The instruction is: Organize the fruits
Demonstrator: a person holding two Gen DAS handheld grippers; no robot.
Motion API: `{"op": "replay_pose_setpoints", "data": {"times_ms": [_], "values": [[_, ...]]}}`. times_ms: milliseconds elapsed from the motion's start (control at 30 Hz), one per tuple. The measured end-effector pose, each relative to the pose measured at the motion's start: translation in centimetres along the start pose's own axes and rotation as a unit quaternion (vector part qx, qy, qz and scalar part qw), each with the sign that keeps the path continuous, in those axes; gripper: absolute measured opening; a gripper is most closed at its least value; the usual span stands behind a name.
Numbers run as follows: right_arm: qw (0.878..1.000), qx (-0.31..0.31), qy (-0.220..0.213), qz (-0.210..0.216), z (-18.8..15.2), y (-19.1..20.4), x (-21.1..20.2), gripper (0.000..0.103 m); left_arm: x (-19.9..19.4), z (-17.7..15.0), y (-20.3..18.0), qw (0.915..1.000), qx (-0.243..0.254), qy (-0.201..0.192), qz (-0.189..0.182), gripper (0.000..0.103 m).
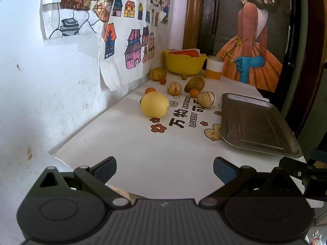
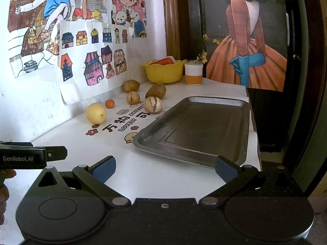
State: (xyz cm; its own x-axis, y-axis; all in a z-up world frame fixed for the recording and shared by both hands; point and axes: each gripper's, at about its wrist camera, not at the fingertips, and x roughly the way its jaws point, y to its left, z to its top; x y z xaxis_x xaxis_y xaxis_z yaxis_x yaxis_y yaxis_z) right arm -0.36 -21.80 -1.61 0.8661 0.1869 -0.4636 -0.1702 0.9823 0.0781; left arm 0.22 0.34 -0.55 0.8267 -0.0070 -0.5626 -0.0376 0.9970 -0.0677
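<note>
Several fruits lie on the white table by the wall: a big yellow fruit (image 1: 154,104) (image 2: 95,113), two striped pale melons (image 1: 206,99) (image 1: 174,88) (image 2: 152,104) (image 2: 133,97), small oranges (image 1: 150,90) (image 1: 193,93) (image 2: 109,103), and brownish-green fruits (image 1: 194,84) (image 1: 157,74) (image 2: 156,90) (image 2: 131,85). A dark metal tray (image 1: 255,124) (image 2: 196,128) lies empty on the right. My left gripper (image 1: 164,170) is open over the near table, well short of the fruit. My right gripper (image 2: 165,169) is open at the tray's near edge, holding nothing.
A yellow bowl (image 1: 184,63) (image 2: 163,71) with orange-red contents and a white-and-orange cup (image 1: 214,68) (image 2: 193,73) stand at the back corner. Drawings hang on the left wall (image 1: 61,81). The left gripper's body (image 2: 22,157) and a hand show at the right view's left edge.
</note>
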Motion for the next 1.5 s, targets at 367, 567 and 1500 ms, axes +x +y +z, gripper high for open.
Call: {"op": "replay_pose_setpoints", "data": {"times_ms": [367,567,1500], "values": [[1.0,0.0,0.002,0.001,0.2,0.0,0.2,0.102,0.1,0.3,0.2,1.0,-0.002,0.006,0.001,0.103],[1.0,-0.004,-0.001,0.002,0.6,0.0,0.2,0.102,0.2,1.3,0.5,0.9999,0.0,0.011,0.008,0.103],[0.992,-0.077,0.017,0.095,14.5,-0.4,8.7,0.102,8.8,10.3,3.0,0.9995,-0.018,0.018,0.019,0.103]]}}
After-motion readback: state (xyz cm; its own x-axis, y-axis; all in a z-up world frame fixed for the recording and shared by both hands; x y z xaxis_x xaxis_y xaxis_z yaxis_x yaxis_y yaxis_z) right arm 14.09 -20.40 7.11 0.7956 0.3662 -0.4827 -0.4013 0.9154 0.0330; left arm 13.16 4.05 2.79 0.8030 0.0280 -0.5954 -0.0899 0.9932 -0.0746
